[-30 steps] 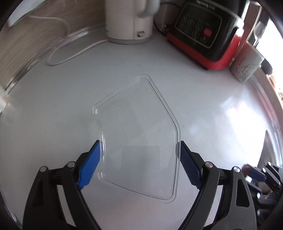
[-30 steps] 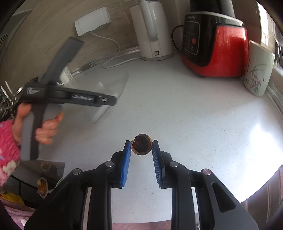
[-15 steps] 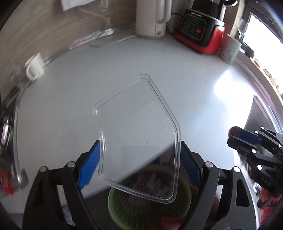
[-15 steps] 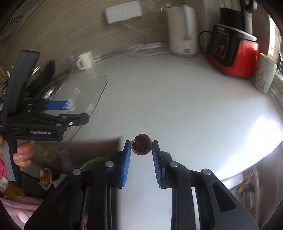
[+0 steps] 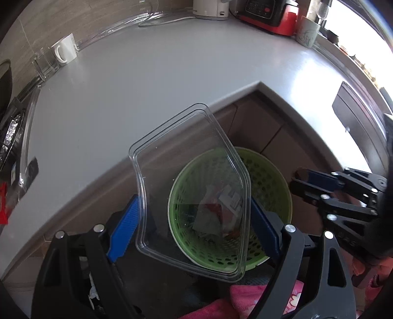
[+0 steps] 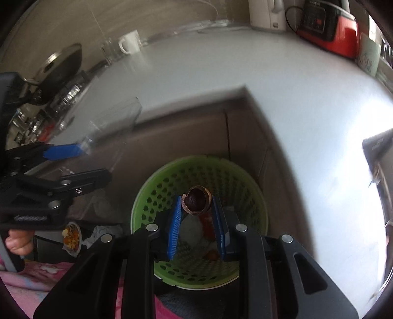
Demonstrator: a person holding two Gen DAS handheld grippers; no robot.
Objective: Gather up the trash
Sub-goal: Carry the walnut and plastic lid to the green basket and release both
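My left gripper (image 5: 194,203) is shut on a clear plastic tray (image 5: 191,176), its blue pads pressing the tray's two long sides. Through and below the tray I see a green perforated basket (image 5: 275,171) with wrappers and scraps in it. My right gripper (image 6: 196,203) is shut on a brown nut shell (image 6: 195,197), which hangs right over the same basket (image 6: 147,196). The right gripper (image 5: 316,181) also shows at the right of the left wrist view. In the right wrist view the left gripper (image 6: 81,164) and its tray (image 6: 115,117) are blurred at the left.
The basket stands on the floor in the inner corner of an L-shaped white counter (image 5: 122,98) with brown cabinet fronts (image 5: 265,127). A white mug (image 5: 65,50), a kettle (image 5: 211,8) and a red-black appliance (image 5: 270,12) line the back. A hand (image 6: 17,241) and pink clothing lie close below.
Both grippers have drawn back from above the counter, past its edge, to above the green basket. The tray and the shell stay gripped as before.
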